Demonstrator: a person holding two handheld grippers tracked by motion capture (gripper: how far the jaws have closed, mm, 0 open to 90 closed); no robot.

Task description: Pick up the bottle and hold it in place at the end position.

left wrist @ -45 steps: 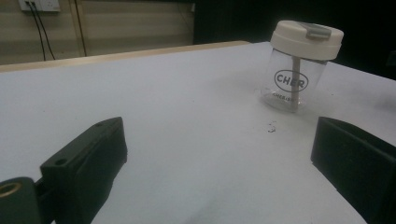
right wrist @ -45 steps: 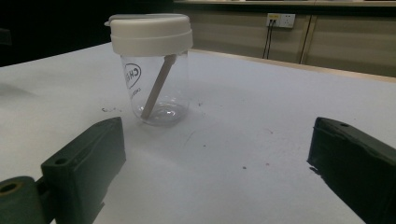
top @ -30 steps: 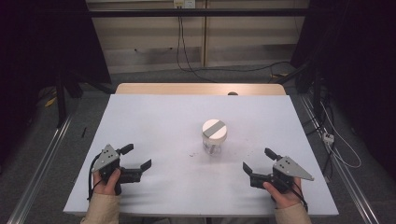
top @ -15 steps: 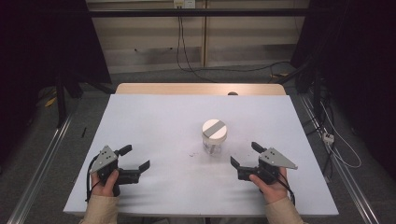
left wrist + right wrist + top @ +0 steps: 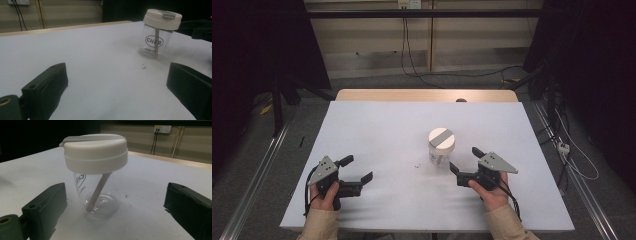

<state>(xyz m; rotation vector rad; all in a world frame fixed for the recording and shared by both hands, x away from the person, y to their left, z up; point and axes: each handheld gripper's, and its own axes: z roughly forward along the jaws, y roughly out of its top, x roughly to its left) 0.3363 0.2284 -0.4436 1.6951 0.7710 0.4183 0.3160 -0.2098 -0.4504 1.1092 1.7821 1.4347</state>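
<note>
A clear plastic jar (image 5: pixel 440 148) with a white lid and a grey strip across it stands upright near the middle of the white table (image 5: pixel 377 125). Inside it leans a pale stick (image 5: pixel 97 192). My right gripper (image 5: pixel 466 162) is open just right of the jar, its jaws pointing at it; the jar (image 5: pixel 96 177) rises close in front of the gap, nearer the left jaw. At the front left my left gripper (image 5: pixel 357 169) is open with nothing between its jaws, and the jar (image 5: pixel 158 32) stands farther off to its upper right.
Small dark specks (image 5: pixel 417 165) lie on the table just left of the jar. A bare wooden strip (image 5: pixel 427 95) runs along the table's far edge. Cables and metal rails lie on the floor around the table.
My right gripper has moved left and forward, from the front right of the table up close to the jar. The left gripper and the jar have stayed in place.
</note>
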